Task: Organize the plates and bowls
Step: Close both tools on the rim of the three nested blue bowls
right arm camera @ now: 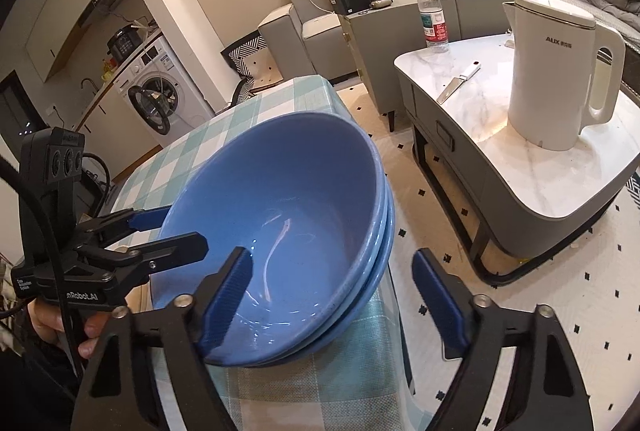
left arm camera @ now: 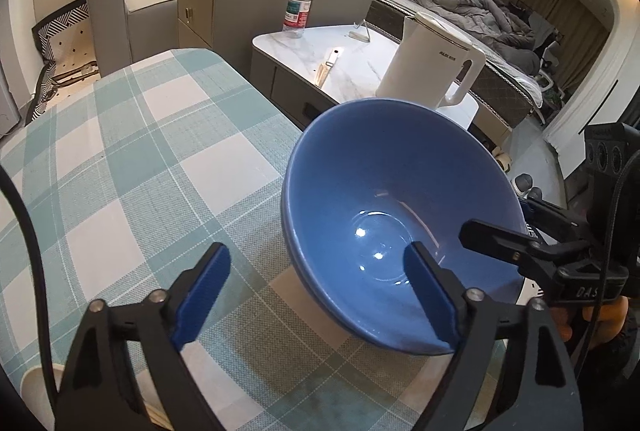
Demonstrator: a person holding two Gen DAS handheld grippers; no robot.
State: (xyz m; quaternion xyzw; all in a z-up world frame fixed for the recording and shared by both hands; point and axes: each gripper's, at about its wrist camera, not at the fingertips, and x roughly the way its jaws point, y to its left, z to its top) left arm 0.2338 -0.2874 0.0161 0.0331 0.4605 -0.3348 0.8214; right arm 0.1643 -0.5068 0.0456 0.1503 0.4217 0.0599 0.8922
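The lower blue bowls (right arm camera: 384, 251) show only their rims beneath the top bowl (right arm camera: 280, 211).

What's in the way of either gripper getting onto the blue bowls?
Nothing visible. The left gripper and right gripper each already straddle the rim of the stacked blue bowls from opposite sides, one finger inside, one outside. The checked tablecloth around them is bare.

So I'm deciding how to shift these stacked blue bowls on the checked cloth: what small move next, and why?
Probably close both grippers a little further. The left gripper and right gripper each straddle the rim of the blue bowls, one finger inside and one outside, with gaps still visible, so neither grips yet. The stack sits near the table edge.
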